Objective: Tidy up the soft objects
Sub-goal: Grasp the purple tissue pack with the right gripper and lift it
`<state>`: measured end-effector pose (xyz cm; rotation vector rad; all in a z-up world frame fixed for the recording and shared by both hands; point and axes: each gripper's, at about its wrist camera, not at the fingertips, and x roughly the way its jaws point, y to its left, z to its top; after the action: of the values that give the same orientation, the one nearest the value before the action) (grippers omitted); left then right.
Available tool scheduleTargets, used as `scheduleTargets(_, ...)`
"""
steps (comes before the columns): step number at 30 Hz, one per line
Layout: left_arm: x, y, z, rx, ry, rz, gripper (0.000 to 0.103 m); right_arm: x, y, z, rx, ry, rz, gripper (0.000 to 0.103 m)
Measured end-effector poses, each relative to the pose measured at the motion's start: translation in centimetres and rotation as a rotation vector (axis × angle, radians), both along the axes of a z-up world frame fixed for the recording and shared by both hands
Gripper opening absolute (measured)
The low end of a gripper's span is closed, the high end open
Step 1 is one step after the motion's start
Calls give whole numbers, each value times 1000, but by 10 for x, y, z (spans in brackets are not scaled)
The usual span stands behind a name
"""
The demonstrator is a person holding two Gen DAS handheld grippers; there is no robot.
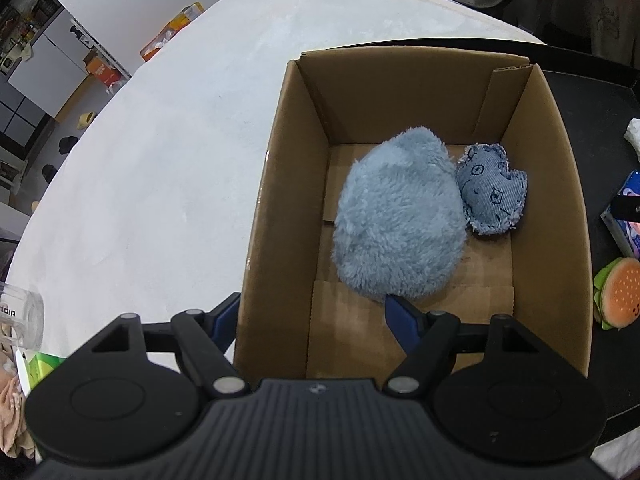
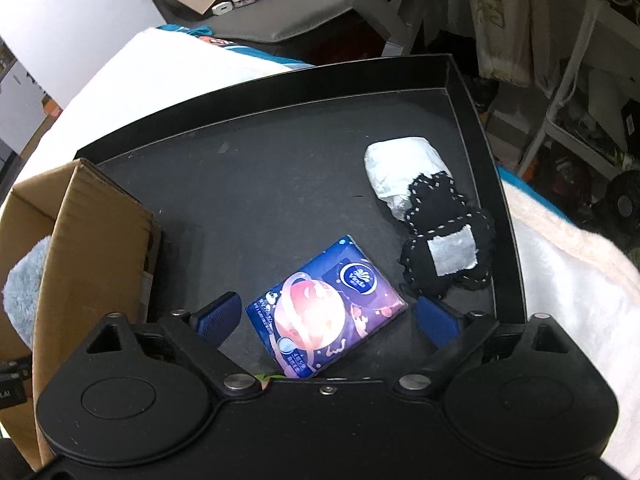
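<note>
Two soft items down, fluffy blue plush (image 1: 400,216) and denim cushion (image 1: 491,194) in cardboard box (image 1: 280,184); tissue pack (image 2: 326,314), black cushion (image 2: 446,240), white bundle (image 2: 400,170) remain on black tray (image 2: 476,128), left gripper (image 1: 312,312) and right gripper (image 2: 326,318) fingers wide apart, empty.

White tabletop (image 1: 168,152), orange boxes (image 1: 172,32) on the floor beyond, clear plastic jar (image 1: 20,320) at the table's near edge, grey bench (image 2: 280,12) behind.
</note>
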<state>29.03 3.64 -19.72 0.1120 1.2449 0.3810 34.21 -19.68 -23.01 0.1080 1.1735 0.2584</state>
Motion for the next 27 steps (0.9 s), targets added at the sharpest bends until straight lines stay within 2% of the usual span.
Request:
scheduleTargets(8, 1, -1, -1, 4, 10, -7, 75, -2, 11, -7, -56, -6, 54, 99)
scheduleTargets(10, 1, 0, 0, 4, 12, -5, 75, -3, 14, -7, -68, -22, 74, 96)
scheduleTargets(11, 1, 0, 0, 5, 12, -4, 75, -4, 16, -6, -88, -33, 90, 89)
scheduleTargets(13, 2, 0, 1, 6, 13, -3, 75, -7, 21, -5, -115, -51, 121, 88)
scheduleTargets(17, 1, -2, 3, 10, 11, -9, 75, -11, 16, -2, -78, -27, 118, 86)
scheduleTargets(27, -6, -7, 8, 1, -2, -22, 75, -21, 5, 23, -39, -61, 98, 86)
